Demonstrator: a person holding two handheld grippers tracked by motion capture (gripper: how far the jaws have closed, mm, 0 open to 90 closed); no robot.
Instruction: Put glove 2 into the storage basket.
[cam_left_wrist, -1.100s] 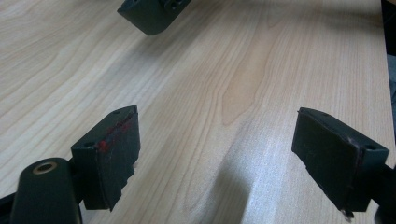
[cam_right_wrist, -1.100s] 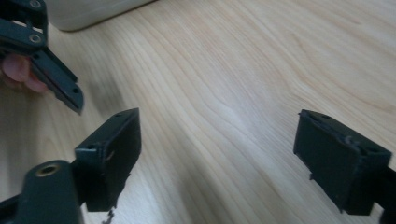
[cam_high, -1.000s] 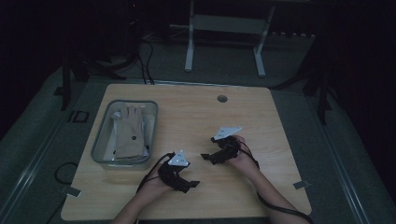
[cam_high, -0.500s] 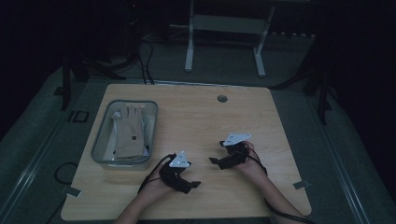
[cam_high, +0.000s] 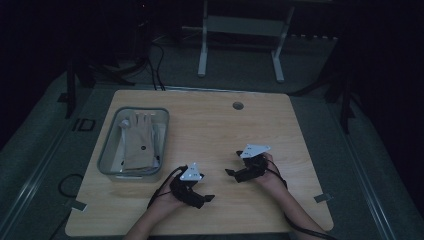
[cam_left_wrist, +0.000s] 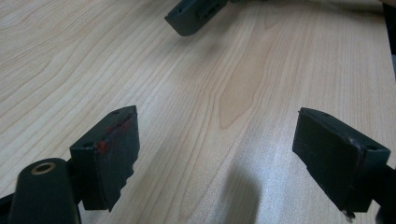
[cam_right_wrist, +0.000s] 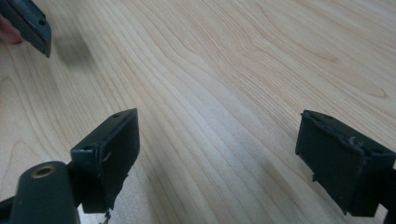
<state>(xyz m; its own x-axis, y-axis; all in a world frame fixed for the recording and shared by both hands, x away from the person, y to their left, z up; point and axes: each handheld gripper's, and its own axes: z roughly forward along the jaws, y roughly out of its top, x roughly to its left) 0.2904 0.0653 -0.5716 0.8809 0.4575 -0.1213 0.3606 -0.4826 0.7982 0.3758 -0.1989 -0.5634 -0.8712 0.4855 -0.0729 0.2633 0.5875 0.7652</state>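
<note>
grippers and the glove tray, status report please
Left tool open, empty, low over the table. Right tool open, empty, facing it. Glove lying in the clear tray left of both, untouched. Bare wood between tools and tray.

a dim lab or recording room: a lone wooden desk (cam_high: 210, 125) on grey carpet, loose cables (cam_high: 155, 60), a metal stand frame (cam_high: 240, 30) behind.

In the dim high view, the glove (cam_high: 138, 141) is covering most of what lies under it in the tray (cam_high: 111, 131), and those pale items are staying too small and dark to identify. The person's forearms are running off the bottom edge. In the left gripper view, the right gripper (cam_left_wrist: 195, 14) is being cut off by the top edge.
</note>
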